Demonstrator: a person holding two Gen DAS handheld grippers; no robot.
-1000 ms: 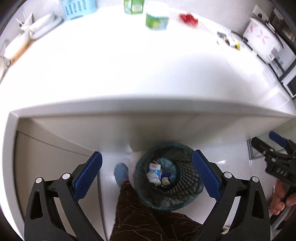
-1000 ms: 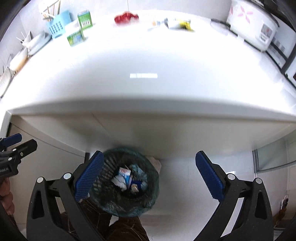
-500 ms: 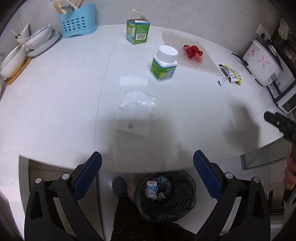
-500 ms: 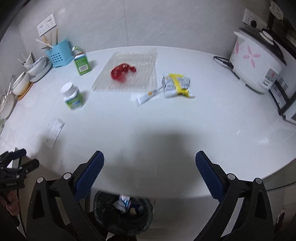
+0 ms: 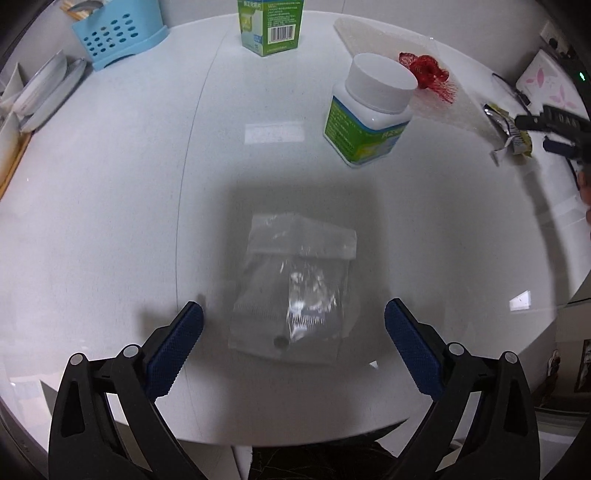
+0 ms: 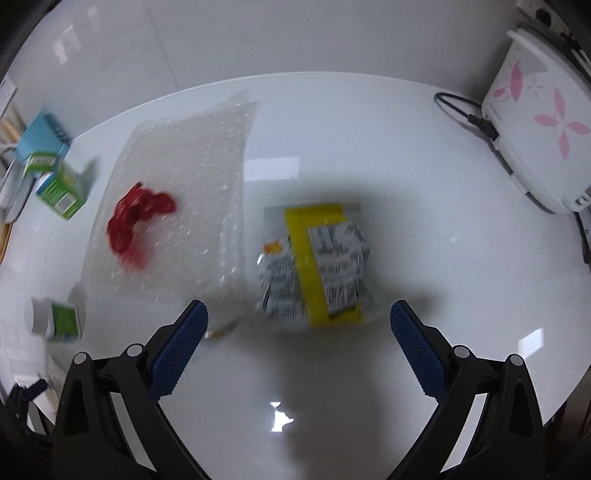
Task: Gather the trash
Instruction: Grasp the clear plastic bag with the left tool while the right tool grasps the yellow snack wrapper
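A clear plastic bag lies flat on the white table. My left gripper hovers open just over its near end, blue fingers on either side. A yellow and silver snack wrapper lies ahead of my right gripper, which is open and low over the table. A red net scrap rests on a bubble wrap sheet to the wrapper's left. In the left wrist view the red net scrap, the wrapper and the right gripper show at far right.
A white pill bottle with green label and a green carton stand behind the bag. A blue utensil holder and stacked plates sit at the back left. A white rice cooker with its cord stands at the right.
Both grippers have risen from above the trash bin below the table edge and dropped close to the tabletop: the left over the clear bag, the right toward the snack wrapper. Both stayed open.
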